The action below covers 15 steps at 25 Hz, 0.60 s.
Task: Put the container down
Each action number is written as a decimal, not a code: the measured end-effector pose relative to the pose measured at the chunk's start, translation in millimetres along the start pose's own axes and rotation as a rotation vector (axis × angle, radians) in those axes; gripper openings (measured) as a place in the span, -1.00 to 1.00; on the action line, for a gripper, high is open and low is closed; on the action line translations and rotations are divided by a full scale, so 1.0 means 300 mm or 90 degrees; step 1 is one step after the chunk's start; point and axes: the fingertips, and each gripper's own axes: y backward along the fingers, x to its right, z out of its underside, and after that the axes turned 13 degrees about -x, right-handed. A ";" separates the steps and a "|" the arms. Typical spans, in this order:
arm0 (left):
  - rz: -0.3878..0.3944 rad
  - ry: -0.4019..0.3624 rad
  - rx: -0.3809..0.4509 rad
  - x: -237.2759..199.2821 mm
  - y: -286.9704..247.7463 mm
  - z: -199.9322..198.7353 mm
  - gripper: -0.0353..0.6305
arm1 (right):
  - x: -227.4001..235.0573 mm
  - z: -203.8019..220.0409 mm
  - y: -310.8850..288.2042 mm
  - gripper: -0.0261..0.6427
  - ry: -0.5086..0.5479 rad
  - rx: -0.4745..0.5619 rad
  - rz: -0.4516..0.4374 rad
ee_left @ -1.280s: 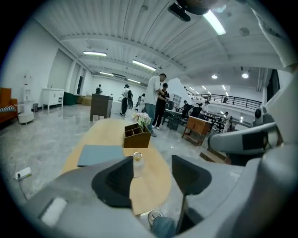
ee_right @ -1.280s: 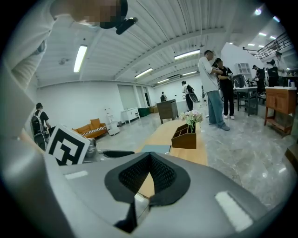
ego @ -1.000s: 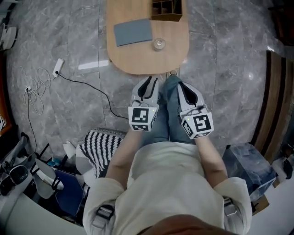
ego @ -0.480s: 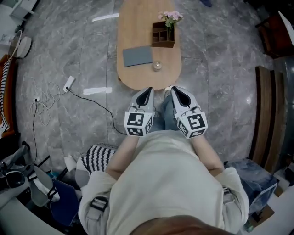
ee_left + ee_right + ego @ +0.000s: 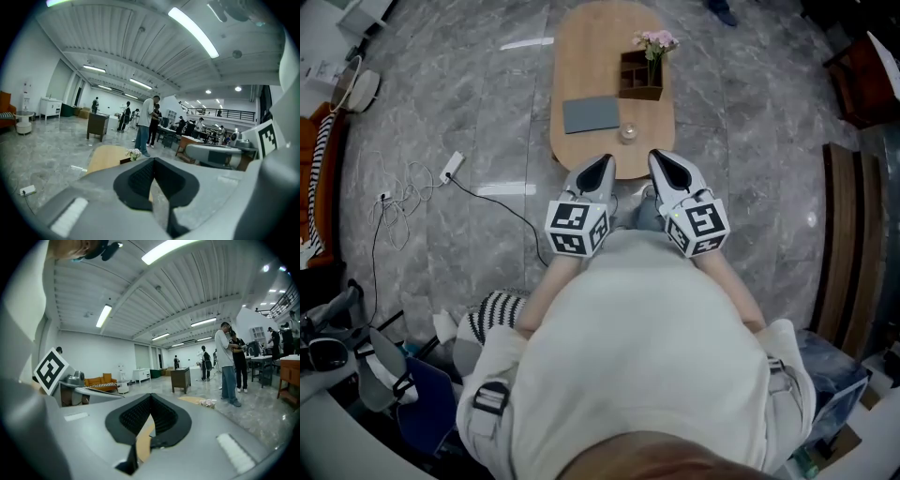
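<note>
Container [image 5: 639,77] and claws are well apart: the divided wooden box already stands on the oval desk [image 5: 581,56], toward its far right part, while the person holds both claws up close to the chest, over the desk's near end. From where they hang it lies ahead and below, somewhat to the right, so the right claw [image 5: 661,164] is the nearer one and the left claw [image 5: 598,169] would have to cross over. The desk's long axis runs straight away from the person, and the container's longer side seems to run the same way. Both claws are closed with nothing between the pads; each gripper view shows the dark pads meeting at the tips, the left claw [image 5: 153,159] and the right claw [image 5: 151,397] alike. Pink flowers [image 5: 652,40] rise from a compartment on the container's far right; the other compartments look dark and I cannot tell what is in them. Nearer the person lie a grey pad [image 5: 592,114] and a small glass [image 5: 628,132], just beside each other. To my eye the container is down already.
</note>
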 end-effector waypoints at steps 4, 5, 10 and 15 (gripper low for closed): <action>-0.004 0.003 0.007 -0.016 0.030 0.001 -0.89 | 0.000 -0.009 -0.007 -0.93 -0.005 0.010 0.004; -0.007 0.002 0.008 -0.020 0.035 0.003 -0.89 | -0.003 -0.011 -0.008 -0.93 -0.006 0.011 0.002; -0.015 0.010 0.005 -0.039 0.046 0.024 -0.89 | -0.024 0.008 -0.009 -0.93 -0.004 -0.002 0.004; -0.016 0.011 -0.003 -0.048 0.050 0.039 -0.89 | -0.012 0.026 -0.013 -0.93 -0.040 -0.008 0.010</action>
